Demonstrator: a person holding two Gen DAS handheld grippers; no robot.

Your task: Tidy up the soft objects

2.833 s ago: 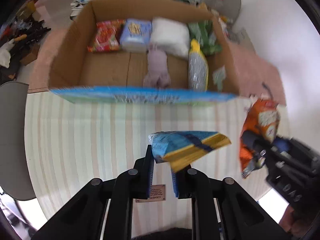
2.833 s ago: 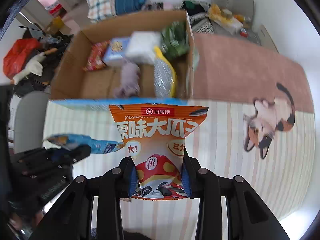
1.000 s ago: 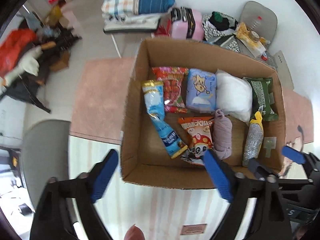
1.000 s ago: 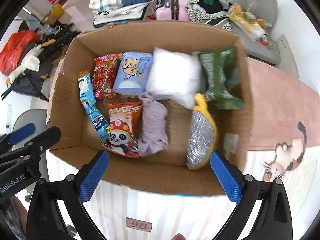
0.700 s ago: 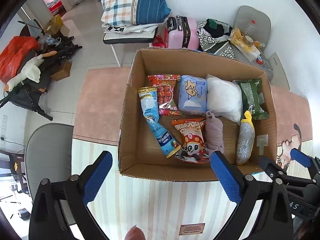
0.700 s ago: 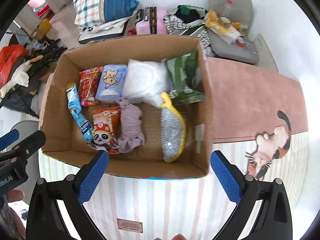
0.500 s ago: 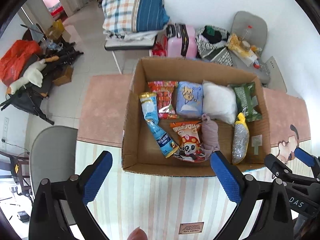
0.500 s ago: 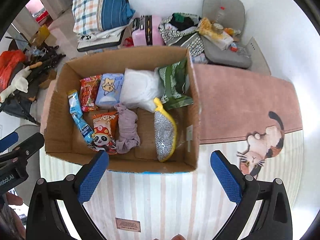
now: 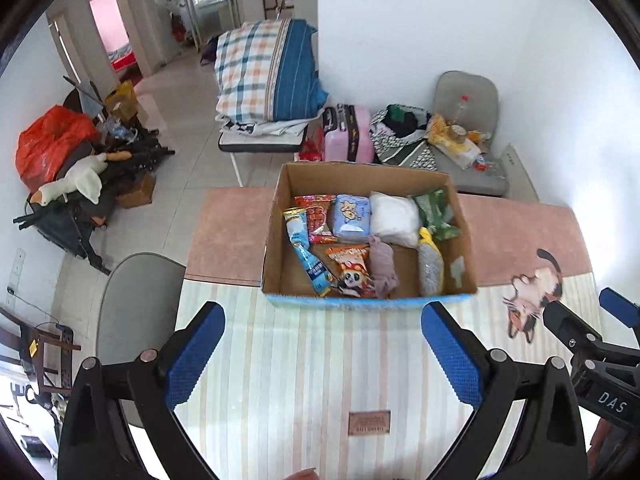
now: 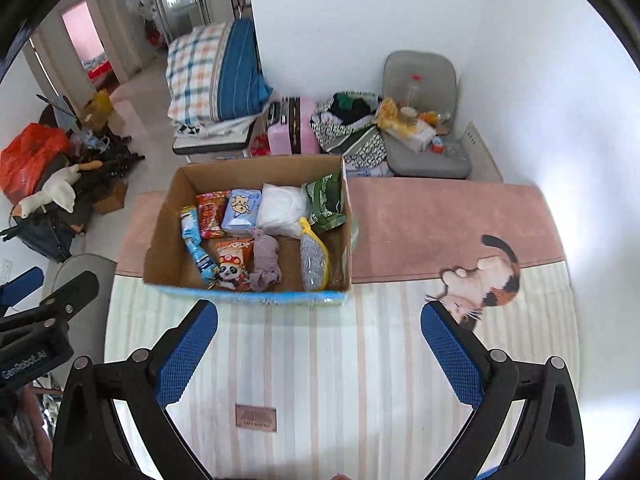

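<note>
An open cardboard box (image 9: pixel 276 240) (image 10: pixel 160 236) stands on a striped mat. Inside lie a blue snack bag (image 9: pixel 306 252) (image 10: pixel 196 246), an orange panda bag (image 9: pixel 350 266) (image 10: pixel 232 262), a red bag (image 9: pixel 318 216), a light blue tissue pack (image 9: pixel 352 216), a white pillow pack (image 9: pixel 394 218), a green bag (image 9: pixel 434 212), a mauve cloth (image 9: pixel 382 266) and a silver scourer (image 9: pixel 430 266). My left gripper (image 9: pixel 324 356) is wide open and empty, held back from the box. My right gripper (image 10: pixel 320 356) is wide open and empty too.
The striped mat (image 9: pixel 320 368) meets a pink rug with a cat picture (image 10: pixel 484 276). A grey chair (image 9: pixel 132 304) stands at the left. Behind the box are a pink suitcase (image 9: pixel 348 134), folded bedding (image 9: pixel 268 76) and a cluttered grey seat (image 9: pixel 464 140).
Both grippers let go of their snack bags, which now lie in the box, opened wide, and have drawn back and up from the box.
</note>
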